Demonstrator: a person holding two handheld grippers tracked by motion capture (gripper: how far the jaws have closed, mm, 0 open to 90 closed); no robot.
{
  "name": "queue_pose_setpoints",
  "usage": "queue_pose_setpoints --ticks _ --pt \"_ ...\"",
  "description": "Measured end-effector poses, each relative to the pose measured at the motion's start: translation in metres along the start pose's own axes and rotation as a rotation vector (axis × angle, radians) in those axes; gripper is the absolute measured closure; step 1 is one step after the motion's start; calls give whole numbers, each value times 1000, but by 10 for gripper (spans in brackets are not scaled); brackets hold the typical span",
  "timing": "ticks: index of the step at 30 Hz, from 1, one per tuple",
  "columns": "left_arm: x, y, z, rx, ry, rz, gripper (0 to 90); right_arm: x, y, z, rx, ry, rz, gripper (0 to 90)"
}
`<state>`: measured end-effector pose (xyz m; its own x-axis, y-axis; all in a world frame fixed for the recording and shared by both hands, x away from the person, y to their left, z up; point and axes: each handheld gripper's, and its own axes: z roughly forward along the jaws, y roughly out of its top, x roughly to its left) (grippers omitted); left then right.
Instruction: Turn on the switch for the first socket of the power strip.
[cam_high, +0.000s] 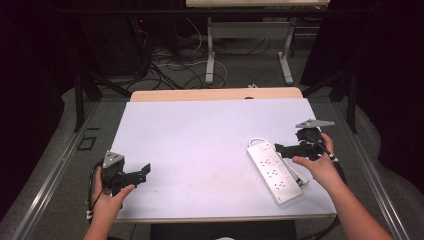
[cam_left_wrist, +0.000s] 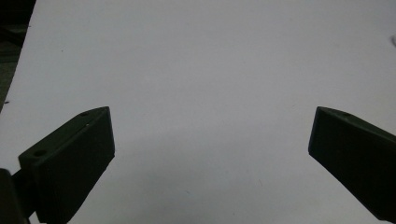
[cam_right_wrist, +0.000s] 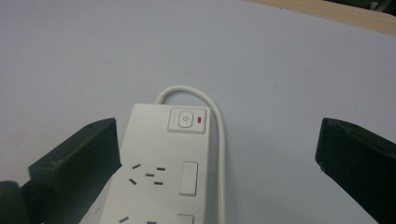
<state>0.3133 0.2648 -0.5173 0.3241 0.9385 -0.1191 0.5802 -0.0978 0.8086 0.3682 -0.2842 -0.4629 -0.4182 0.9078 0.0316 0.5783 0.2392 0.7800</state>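
A white power strip (cam_high: 272, 170) lies at an angle on the right side of the white sheet (cam_high: 200, 135). In the right gripper view the power strip (cam_right_wrist: 159, 163) shows its switch (cam_right_wrist: 186, 120) with a small red light at the far end. Its white cable (cam_right_wrist: 219, 140) loops out there and runs back along its side. My right gripper (cam_high: 281, 149) is open just above the strip's far end, and this right gripper (cam_right_wrist: 217, 135) has its jaws wide on either side of it, not touching. My left gripper (cam_high: 145, 171), open and holding nothing, hovers over bare sheet at front left, the left gripper (cam_left_wrist: 210, 126) facing plain white.
The sheet covers most of a wooden table (cam_high: 215, 94), whose far edge shows bare. Beyond it, loose cables (cam_high: 170, 70) lie on the floor by another table's legs (cam_high: 210, 55). Dark curtains stand on both sides.
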Motion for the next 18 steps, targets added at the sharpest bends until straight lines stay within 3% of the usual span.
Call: queue_pose_setpoints --ticks 13,18 --pt "-1 0 1 -6 -6 1 3 -5 -24 -21 -62 -21 8 0" --pt "-1 0 0 -5 -6 2 3 -9 -35 -28 -92 -55 31 0"
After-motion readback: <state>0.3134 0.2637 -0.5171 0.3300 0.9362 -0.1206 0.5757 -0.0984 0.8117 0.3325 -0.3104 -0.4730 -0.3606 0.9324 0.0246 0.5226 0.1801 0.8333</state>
